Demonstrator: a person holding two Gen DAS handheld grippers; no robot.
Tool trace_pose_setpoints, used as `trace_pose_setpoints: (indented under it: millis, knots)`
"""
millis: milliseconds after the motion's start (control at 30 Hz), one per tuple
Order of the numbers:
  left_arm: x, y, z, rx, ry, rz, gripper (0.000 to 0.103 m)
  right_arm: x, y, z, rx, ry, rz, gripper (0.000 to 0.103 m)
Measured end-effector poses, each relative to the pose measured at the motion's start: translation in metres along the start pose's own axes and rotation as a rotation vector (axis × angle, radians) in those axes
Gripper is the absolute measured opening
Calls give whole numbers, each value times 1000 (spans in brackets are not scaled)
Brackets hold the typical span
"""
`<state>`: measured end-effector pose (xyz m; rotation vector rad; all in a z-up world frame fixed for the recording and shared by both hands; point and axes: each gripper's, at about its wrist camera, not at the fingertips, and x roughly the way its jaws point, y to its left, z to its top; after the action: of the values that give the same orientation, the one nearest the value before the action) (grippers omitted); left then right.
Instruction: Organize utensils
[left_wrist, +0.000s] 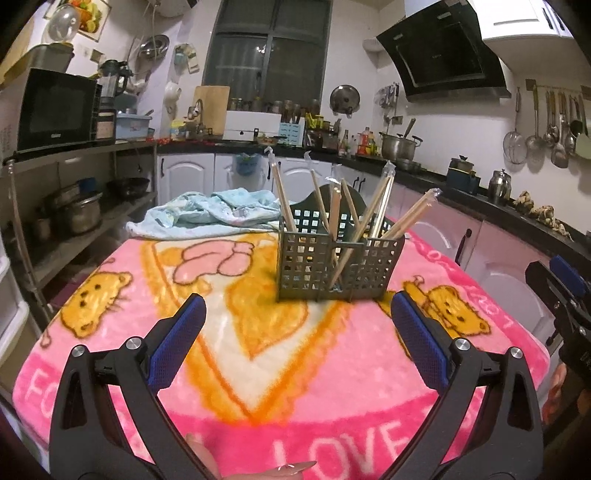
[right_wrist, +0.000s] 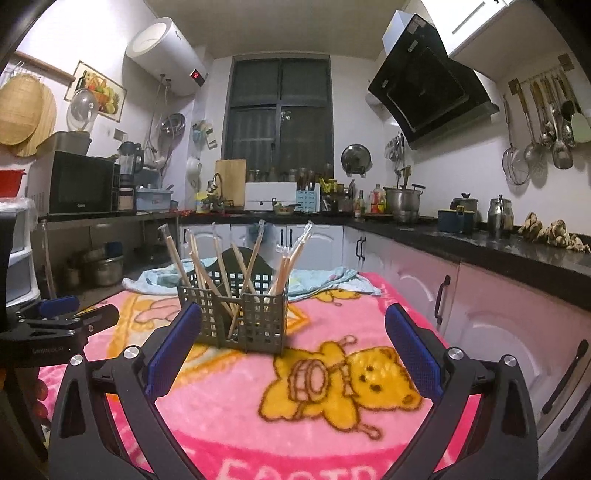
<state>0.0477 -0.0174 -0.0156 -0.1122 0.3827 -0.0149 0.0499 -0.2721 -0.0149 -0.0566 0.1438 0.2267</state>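
We see the left gripper (left_wrist: 297, 321), jaws spread wide and empty, low over the pink fleece bear-print blanket (left_wrist: 122, 354). Ahead stands the grey perforated plastic utensil caddy (left_wrist: 334, 266), with plastic-sleeved wooden chopsticks (left_wrist: 284, 201) leaning crisscross in its compartments. The right gripper (right_wrist: 293, 332), blue pads also wide and empty, faces the same caddy.

No utensil lies loose, so we judge the step as straightening: we should pinch one sleeved pair high, lift it clear, and steady the light caddy.

Readable: "LOVE" on the blanket; microwave badge illegible.
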Motion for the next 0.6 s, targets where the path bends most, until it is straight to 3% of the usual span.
trace_pose_setpoints:
  millis: [600]
  knots:
    - [1, 5, -1, -21, -1, 12, 92, 3, 1, -7, 5, 21, 3, 97]
